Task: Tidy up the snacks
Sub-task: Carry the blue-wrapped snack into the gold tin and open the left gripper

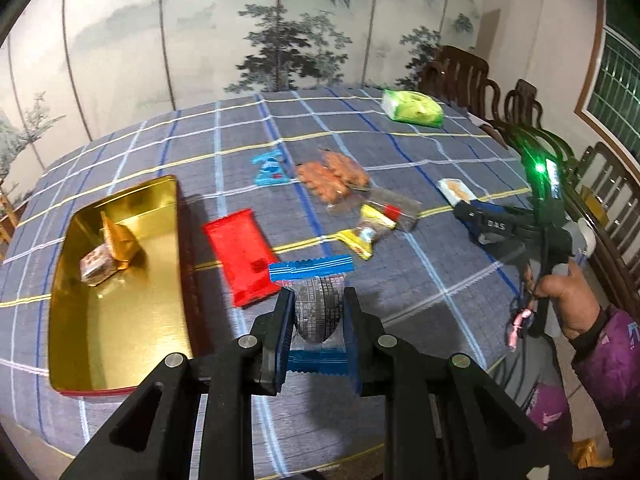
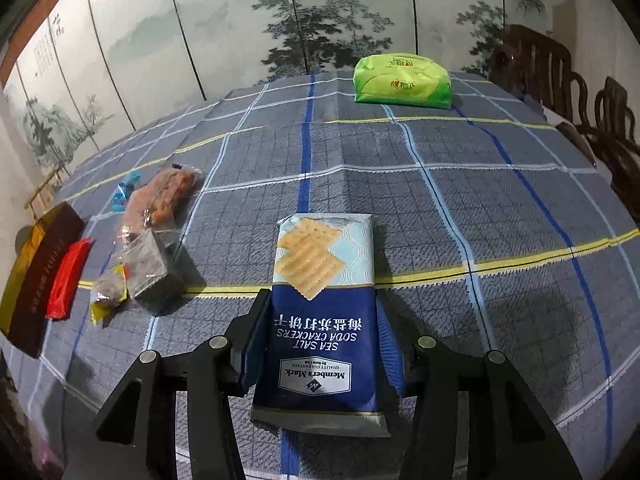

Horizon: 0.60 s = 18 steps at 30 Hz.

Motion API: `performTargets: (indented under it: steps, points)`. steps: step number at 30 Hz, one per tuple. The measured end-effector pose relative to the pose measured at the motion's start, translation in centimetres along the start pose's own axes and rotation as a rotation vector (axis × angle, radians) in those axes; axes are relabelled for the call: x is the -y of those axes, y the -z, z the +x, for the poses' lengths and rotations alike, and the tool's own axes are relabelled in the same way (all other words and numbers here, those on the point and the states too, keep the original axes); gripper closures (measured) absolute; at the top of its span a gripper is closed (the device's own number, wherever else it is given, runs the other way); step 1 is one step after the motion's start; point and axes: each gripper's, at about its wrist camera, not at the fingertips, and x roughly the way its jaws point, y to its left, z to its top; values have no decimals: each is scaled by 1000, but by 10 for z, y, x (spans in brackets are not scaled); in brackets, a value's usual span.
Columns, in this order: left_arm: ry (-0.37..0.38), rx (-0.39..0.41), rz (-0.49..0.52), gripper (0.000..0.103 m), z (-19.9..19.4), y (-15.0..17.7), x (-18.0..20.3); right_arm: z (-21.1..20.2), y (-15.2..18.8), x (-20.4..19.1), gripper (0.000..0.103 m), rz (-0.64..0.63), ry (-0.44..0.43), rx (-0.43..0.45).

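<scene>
Left claw (image 1: 318, 312) clamped tight on a blue-ended clear snack pack (image 1: 316, 300), a dark round biscuit inside. Pack's long axis runs straight away from me along the fingers; one crimped blue end sticks out past the tips, the other sits back between the pads. It's lifted off the counter (image 1: 420, 280), just right of the gold tin (image 1: 120, 312).

Gold tin: open, long axis also running away from me. Two wrapped pieces lie in its far half, one gold, one brownish.

Relative to the tin, all on its right:
- red pack (image 1: 240, 256) just beside it, flat, long axis angled away and leftward
- yellow-ended pack (image 1: 364, 236) and a clear bag of orange-brown snacks (image 1: 332, 178) further right
- small blue wrapper (image 1: 268, 170) up past the red pack
- green tissue pack (image 1: 412, 110) at the far edge, well apart

Right claw (image 2: 322, 316), held in my right hand (image 1: 568, 304), far right of the tin: jaws closed onto the cracker pack (image 2: 324, 320), pads against both long edges. Pack lies flat on the counter, long axis in line with the fingers, cracker picture end pointing away, label end toward me, printing upside down from my side.
</scene>
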Motion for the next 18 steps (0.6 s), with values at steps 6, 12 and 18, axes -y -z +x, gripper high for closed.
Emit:
performTargets:
  steps: [6,12,18]
  points:
    - [-53,23,-36,83,-8,0,-23,1,0,-3,53,-16,21,0]
    - [-107,48,-80,83,-15,-1,-53,2,0,-5,53,-23,29,-2]
    - [-172,57,-117,83,-16,1,-86,2,0,-6,53,-29,37,-4]
